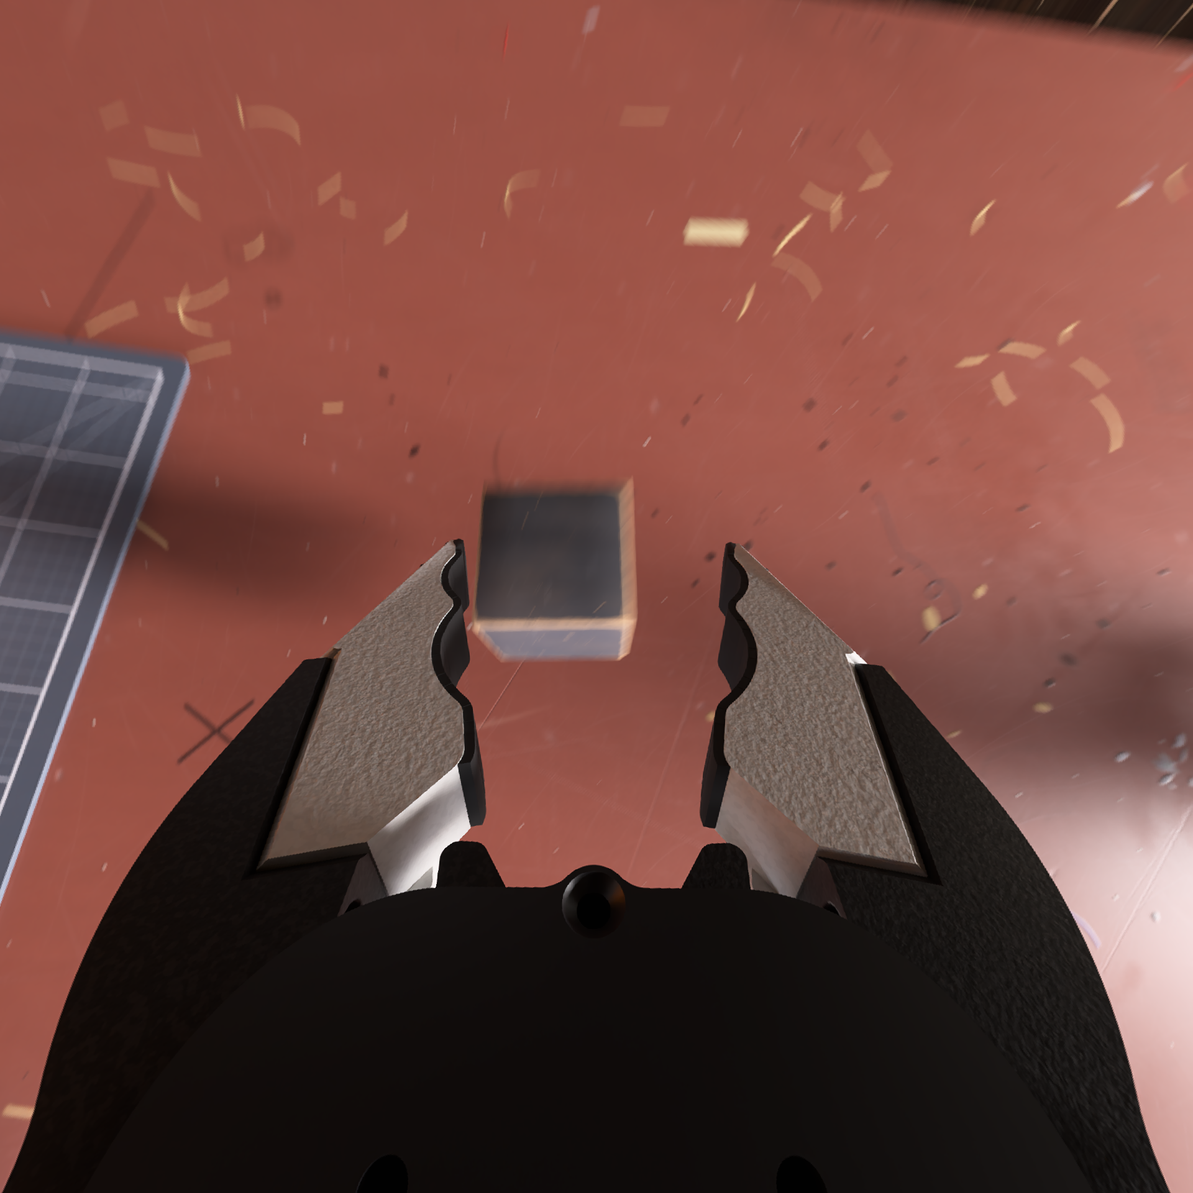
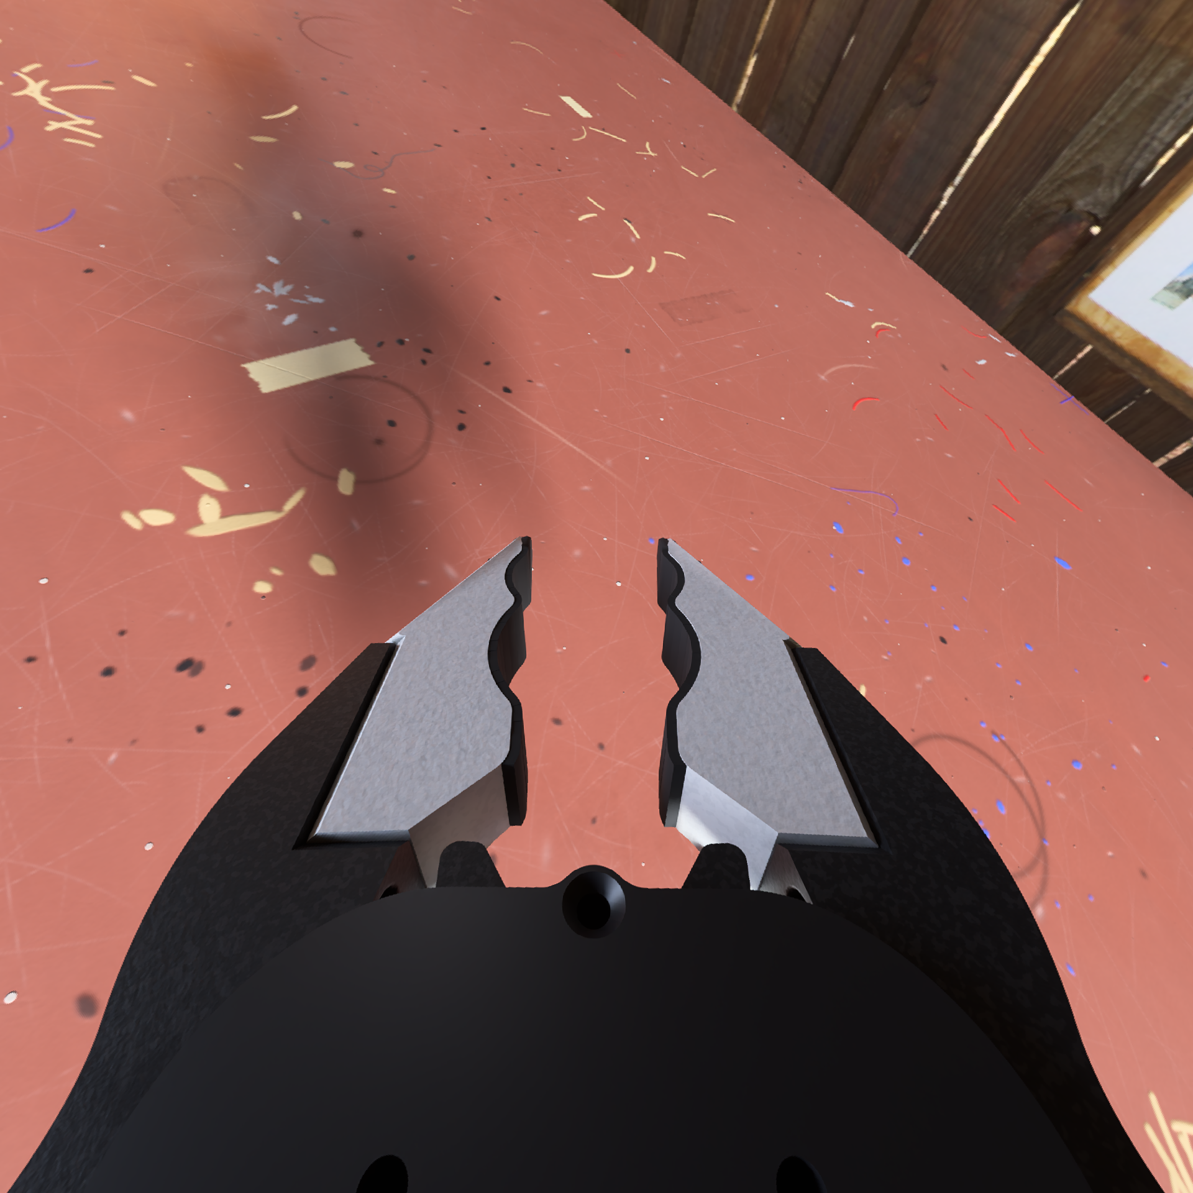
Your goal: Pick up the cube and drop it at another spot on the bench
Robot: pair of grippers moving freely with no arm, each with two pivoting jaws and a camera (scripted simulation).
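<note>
We are looking over a bench (image 1: 742,400) whose far edge (image 2: 904,258) is meeting a plank wall (image 2: 968,116). A tray (image 1: 77,516) is lying near its left edge. Our left gripper (image 1: 592,545) is gaping wide, holding nothing, above the cube (image 1: 555,568), which is sitting on open surface. Our right gripper (image 2: 594,542) is hanging partly open, empty.

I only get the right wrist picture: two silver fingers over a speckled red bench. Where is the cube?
Observer: The cube lies on the bench just ahead of the left gripper, nearer its left finger.
Operator: Is it being held?
Observer: No, the left gripper's jaws are wide apart with the cube beyond their tips.
Operator: Anything else nearby?
Observer: A grey-blue gridded panel lies to the cube's left.
</note>
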